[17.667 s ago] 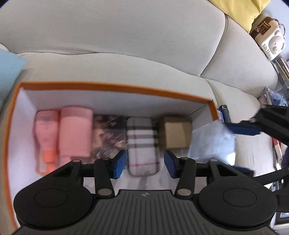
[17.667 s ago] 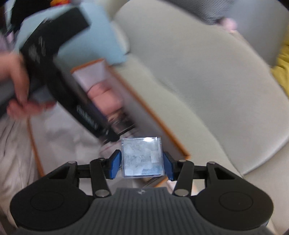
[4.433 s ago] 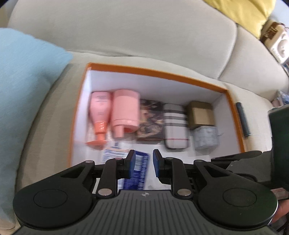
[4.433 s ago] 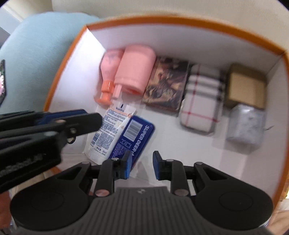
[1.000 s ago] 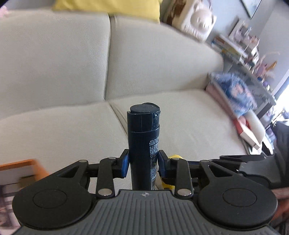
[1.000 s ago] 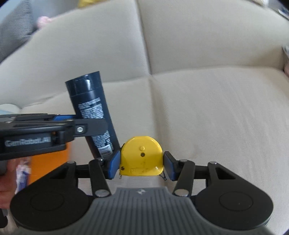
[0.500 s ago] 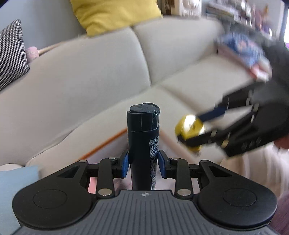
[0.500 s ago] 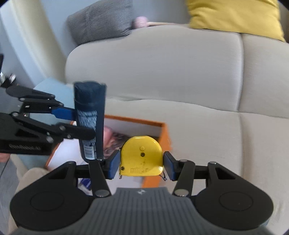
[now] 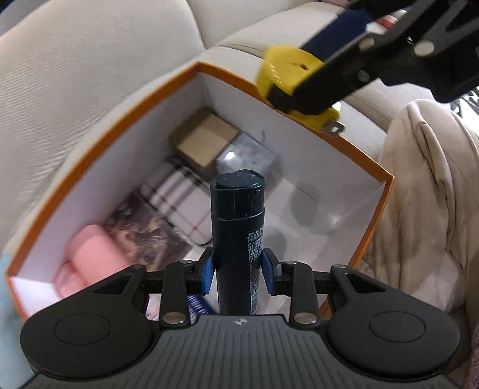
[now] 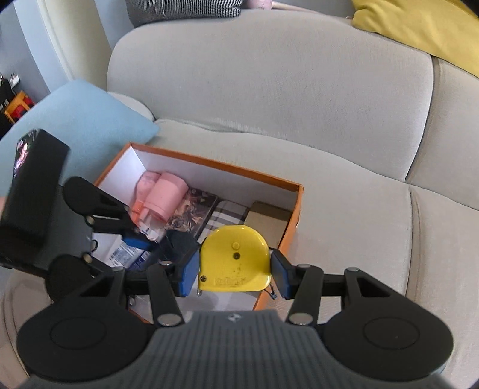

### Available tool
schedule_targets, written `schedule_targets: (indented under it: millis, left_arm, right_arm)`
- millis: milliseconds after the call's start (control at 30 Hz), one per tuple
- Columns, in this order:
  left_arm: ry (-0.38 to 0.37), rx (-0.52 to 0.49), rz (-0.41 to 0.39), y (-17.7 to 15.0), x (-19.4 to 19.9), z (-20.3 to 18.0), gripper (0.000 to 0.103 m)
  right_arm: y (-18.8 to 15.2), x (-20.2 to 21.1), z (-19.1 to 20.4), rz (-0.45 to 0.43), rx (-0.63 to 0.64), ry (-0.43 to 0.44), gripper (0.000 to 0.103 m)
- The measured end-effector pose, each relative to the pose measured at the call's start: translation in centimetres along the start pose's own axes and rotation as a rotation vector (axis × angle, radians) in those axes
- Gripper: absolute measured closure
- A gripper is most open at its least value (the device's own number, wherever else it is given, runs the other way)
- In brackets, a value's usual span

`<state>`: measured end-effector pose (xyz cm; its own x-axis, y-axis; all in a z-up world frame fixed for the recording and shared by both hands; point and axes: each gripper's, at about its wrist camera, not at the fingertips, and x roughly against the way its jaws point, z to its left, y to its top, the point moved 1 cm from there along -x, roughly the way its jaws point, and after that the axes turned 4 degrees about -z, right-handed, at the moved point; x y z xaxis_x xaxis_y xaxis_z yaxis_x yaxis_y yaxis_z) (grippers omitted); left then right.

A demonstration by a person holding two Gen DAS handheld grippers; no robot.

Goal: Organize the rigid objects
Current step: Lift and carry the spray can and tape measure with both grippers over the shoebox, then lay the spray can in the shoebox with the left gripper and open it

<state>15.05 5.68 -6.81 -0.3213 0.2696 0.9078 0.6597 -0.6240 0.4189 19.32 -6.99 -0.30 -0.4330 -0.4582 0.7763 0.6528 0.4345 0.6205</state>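
My left gripper [image 9: 238,269] is shut on a dark blue bottle [image 9: 238,227] and holds it upright above the orange box [image 9: 119,107]. My right gripper [image 10: 235,269] is shut on a yellow tape measure [image 10: 235,263], over the box's right rim [image 10: 295,209]; it also shows in the left wrist view [image 9: 287,71]. Inside the box lie pink bottles [image 10: 163,197], a dark patterned case [image 10: 191,212], a plaid case [image 9: 179,194], a brown carton [image 9: 203,140] and a clear cube [image 9: 245,155].
The box sits on a beige sofa seat [image 10: 344,209]. A light blue cushion [image 10: 80,125] lies left of it, a yellow cushion [image 10: 419,27] on the backrest. A cream garment [image 9: 428,194] is right of the box. A blue-and-white tube [image 10: 128,254] lies in the box's near part.
Both grippers have swung from the sofa seat to above the orange box, each still holding its object. The left view now looks down into the box.
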Motion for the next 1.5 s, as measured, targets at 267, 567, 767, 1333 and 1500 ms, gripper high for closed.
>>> schedule_targets:
  millis: [267,567,767,1333,1500]
  left_arm:
    - [-0.103,-0.043,0.033,-0.4,-2.8,0.0,0.066]
    - [-0.146,-0.082,0.090,-0.5,-4.2,0.1,0.062]
    - [-0.113,-0.062,0.140,-1.2,-4.0,0.5,0.048]
    - [-0.081,0.057,0.288,-2.4,-5.3,4.2,0.034]
    - [-0.026,0.035,0.254,-2.4,-4.6,3.8,0.038]
  right_arm:
    - [0.6,-2.4,0.4,0.036,0.016,-0.005,0.050]
    - [0.8,-3.6,0.2,0.069,0.027,-0.012,0.050]
    - [0.7,-3.8,0.4,0.076,0.022,-0.008,0.050]
    - [0.4,-3.9,0.8,0.087,0.006,0.013,0.050]
    - [0.4,-4.3,1.1,0.109,0.013,0.036,0.050]
